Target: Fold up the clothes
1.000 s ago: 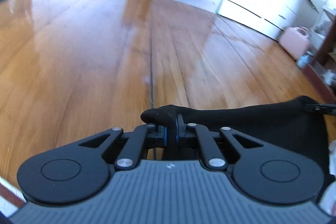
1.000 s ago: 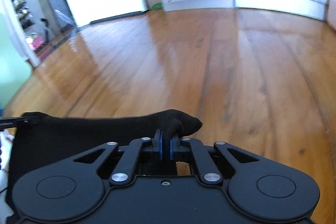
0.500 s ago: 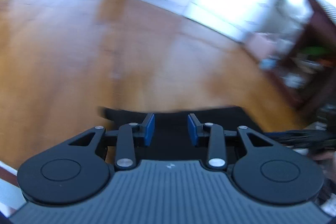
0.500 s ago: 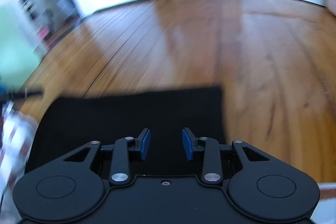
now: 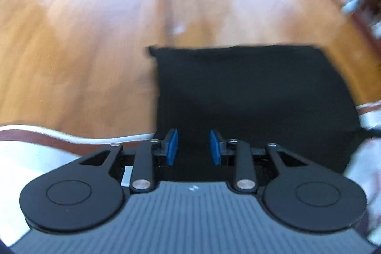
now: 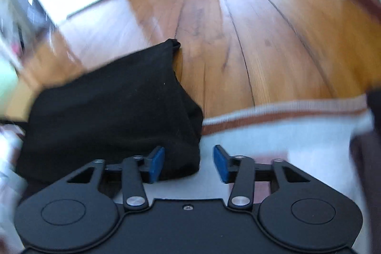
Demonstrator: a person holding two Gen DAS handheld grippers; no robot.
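Left jaws: the left gripper (image 5: 193, 147) has its jaws a little apart and closing, pinching nothing; black cloth lies under them.
Right jaws: the right gripper (image 6: 188, 163) has its jaws spreading wide, holding nothing.
Black garment (image 5: 250, 92): folded, lying mid-frame on the wooden floor (image 5: 71, 44), stretching up-frame from the left jaws.
From right jaws: the garment (image 6: 114, 111) lies left; its right edge passes between them.
Striped cloth (image 6: 273, 116): lower right, beside it.
Nearer: left gripper, I think.
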